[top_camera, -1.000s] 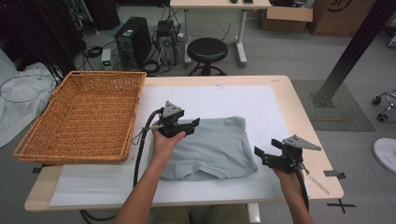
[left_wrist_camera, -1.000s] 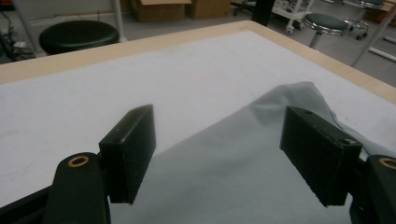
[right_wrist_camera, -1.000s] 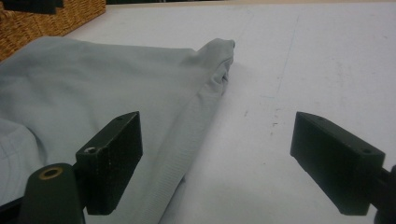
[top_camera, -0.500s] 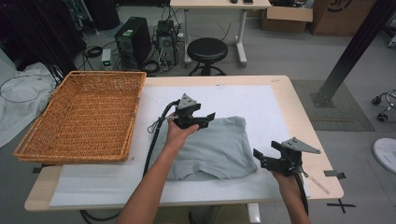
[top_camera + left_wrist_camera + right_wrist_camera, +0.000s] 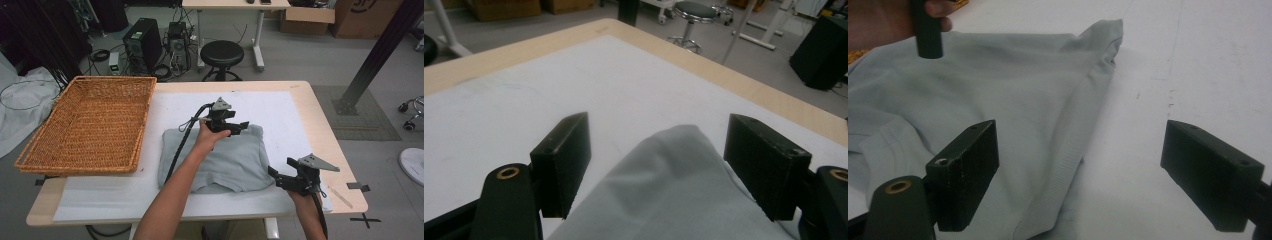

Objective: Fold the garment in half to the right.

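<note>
Your left hand-held gripper [image 5: 239, 127] stands wide over the folded grey garment [image 5: 225, 160], mid-worktop [image 5: 300, 95]; your right hand-held gripper [image 5: 274, 176], also wide, waits at the garment's near right corner.

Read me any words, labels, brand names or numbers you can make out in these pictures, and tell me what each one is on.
No text can be read anywhere.
Cardboard box on the floor at the far right: part of a dark printed mark, cut off by the picture edge, unreadable.
Grey shirt: no print or label shows.
Wicker basket and white table cover: no lettering.
</note>
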The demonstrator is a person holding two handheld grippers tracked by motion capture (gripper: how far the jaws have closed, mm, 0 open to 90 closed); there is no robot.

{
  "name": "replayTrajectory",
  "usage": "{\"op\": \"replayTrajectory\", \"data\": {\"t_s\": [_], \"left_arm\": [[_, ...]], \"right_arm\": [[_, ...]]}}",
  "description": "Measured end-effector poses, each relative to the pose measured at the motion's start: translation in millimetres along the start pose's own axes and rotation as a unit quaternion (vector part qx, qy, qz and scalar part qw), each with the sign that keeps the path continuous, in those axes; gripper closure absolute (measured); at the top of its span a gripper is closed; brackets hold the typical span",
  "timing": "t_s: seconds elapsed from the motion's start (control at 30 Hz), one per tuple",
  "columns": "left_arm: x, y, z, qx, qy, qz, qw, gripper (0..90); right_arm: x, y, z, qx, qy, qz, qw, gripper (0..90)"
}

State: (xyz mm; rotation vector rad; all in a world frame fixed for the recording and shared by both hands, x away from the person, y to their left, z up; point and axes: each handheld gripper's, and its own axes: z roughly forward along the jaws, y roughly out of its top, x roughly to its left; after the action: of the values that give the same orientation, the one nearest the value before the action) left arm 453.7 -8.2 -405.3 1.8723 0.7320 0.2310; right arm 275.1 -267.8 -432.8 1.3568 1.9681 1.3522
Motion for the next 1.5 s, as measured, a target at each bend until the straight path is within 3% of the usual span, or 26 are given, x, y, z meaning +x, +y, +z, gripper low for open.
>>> {"op": "replayTrajectory", "data": {"t_s": [0.6, 1.07, 1.17, 1.3, 1.4, 1.5], "left_arm": [[-4.8, -5.0, 44.0, 0.043, -0.019, 0.023, 0.9986, 27.5], [-10.6, -11.9, 69.1, 0.092, -0.003, 0.038, 0.9951, 30.0], [-10.4, -11.7, 70.5, 0.098, 0.003, 0.035, 0.9946, 34.5], [-10.6, -11.6, 73.4, 0.116, 0.011, 0.028, 0.9928, 48.1], [-12.3, -11.3, 75.2, 0.123, 0.015, 0.006, 0.9923, 58.7], [-15.2, -10.7, 74.3, 0.120, 0.019, 0.019, 0.9924, 71.8]], "right_arm": [[-0.8, -7.2, 1.3, 0.007, 0.001, 0.010, 0.9999, 15.3], [-3.7, -9.0, 1.5, 0.010, 0.006, 0.016, 0.9998, 15.5], [-1.4, -9.5, 3.2, 0.012, 0.006, 0.016, 0.9998, 15.5], [1.7, -9.1, 6.3, 0.016, 0.005, 0.018, 0.9997, 15.9], [4.3, -8.4, 8.7, 0.021, 0.003, 0.017, 0.9996, 17.0], [6.3, -9.1, 11.1, 0.028, -0.003, 0.017, 0.9995, 19.0]]}}
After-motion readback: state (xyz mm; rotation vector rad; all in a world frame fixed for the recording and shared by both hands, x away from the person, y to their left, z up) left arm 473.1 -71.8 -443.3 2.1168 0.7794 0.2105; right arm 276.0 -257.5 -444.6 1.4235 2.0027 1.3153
